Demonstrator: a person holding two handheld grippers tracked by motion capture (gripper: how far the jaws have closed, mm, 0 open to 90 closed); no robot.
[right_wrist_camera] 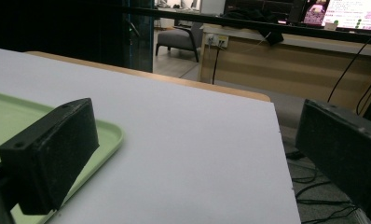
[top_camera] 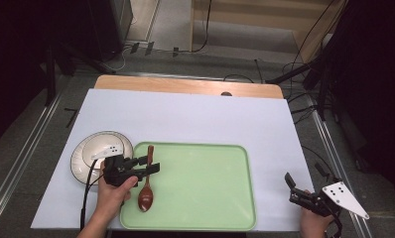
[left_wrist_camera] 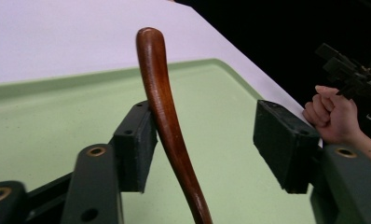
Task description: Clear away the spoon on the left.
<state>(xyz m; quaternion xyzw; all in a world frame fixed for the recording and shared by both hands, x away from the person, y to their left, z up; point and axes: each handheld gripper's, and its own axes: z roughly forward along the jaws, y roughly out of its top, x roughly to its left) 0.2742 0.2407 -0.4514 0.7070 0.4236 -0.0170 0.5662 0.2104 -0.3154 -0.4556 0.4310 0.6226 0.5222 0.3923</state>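
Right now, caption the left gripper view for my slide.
Left gripper jaws apart around a brown wooden spoon handle over the green tray.

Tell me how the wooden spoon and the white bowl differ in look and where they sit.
The wooden spoon is dark reddish brown, long and slim; the white bowl is round and pale with a dark rim line. The spoon lies on the green tray, handle pointing away from the person; the bowl sits off the tray, on the white sheet to its left. The spoon's handle stands between the open jaws of the left gripper. Both sit at the table's near left.
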